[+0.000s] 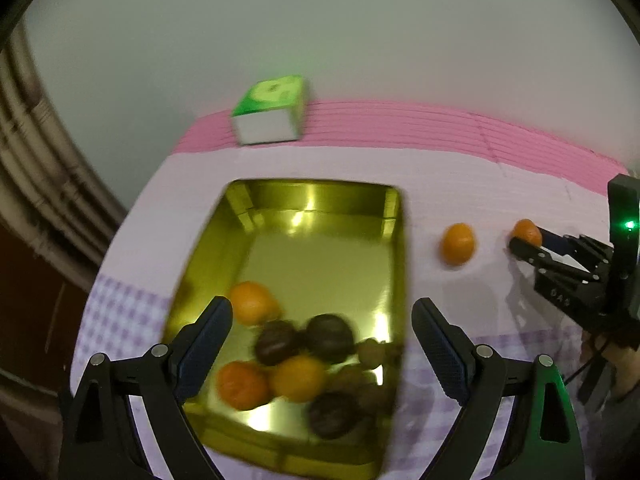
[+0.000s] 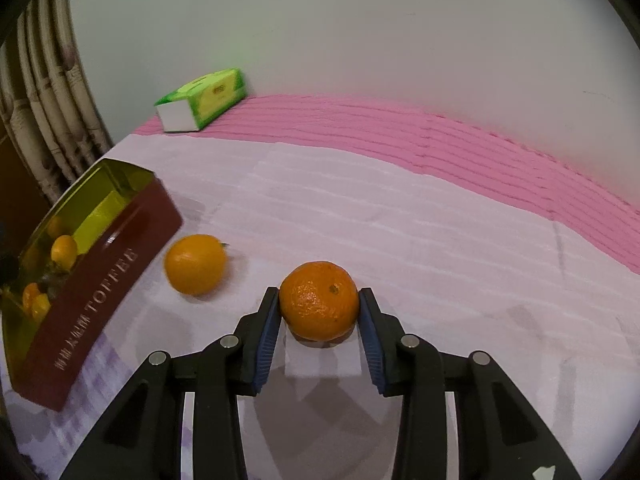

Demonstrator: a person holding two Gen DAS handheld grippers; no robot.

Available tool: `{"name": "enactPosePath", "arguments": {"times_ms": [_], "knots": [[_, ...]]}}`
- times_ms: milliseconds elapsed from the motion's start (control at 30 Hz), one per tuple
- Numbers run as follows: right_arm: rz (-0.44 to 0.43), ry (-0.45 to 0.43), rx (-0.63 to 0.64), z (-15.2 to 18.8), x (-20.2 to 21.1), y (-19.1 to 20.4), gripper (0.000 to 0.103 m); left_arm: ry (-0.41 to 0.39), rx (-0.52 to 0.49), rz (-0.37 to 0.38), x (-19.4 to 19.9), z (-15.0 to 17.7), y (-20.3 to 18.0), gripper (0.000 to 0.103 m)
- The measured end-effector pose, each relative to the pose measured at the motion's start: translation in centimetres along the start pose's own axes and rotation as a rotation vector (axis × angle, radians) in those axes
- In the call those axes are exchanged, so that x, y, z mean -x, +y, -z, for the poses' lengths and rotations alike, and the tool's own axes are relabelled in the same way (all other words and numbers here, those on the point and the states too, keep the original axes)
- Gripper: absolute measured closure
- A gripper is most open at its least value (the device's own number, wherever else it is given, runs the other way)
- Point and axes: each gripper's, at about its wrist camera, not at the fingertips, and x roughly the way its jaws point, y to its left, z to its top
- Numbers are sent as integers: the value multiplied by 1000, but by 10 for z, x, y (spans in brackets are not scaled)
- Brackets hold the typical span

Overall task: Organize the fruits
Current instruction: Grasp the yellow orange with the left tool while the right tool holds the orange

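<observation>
Two grippers, right gripper (image 2: 319, 312) clamping orange (image 2: 319, 306), left gripper (image 1: 322, 322) spread above tin (image 1: 394, 264)

In the left wrist view, motion blur smears the gold-lined rectangular tin (image 1: 384, 240) below the left gripper's jaws, so the small brownish fruits (image 1: 372, 354) beside the dark round ones cannot be identified. Farther right, the right gripper (image 1: 524, 242) covers part of a small orange mandarin (image 1: 526, 230). In the right wrist view, the tin's contents run past the left edge.
</observation>
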Motion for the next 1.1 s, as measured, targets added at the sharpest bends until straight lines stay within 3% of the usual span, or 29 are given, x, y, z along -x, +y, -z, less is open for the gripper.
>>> {"name": "enactPosePath", "arguments": {"times_ms": [400, 633, 833, 1100], "knots": [[135, -17, -79, 33, 32, -61, 67, 18, -78, 77, -21, -26, -61, 12], [169, -41, -103, 47, 48, -70, 67, 52, -104, 98, -40, -36, -79, 14], [159, -33, -151, 53, 44, -75, 67, 84, -124, 120, -57, -43, -91, 22], [146, -34, -176, 56, 45, -81, 67, 143, -126, 151, -81, -50, -100, 41]]}}
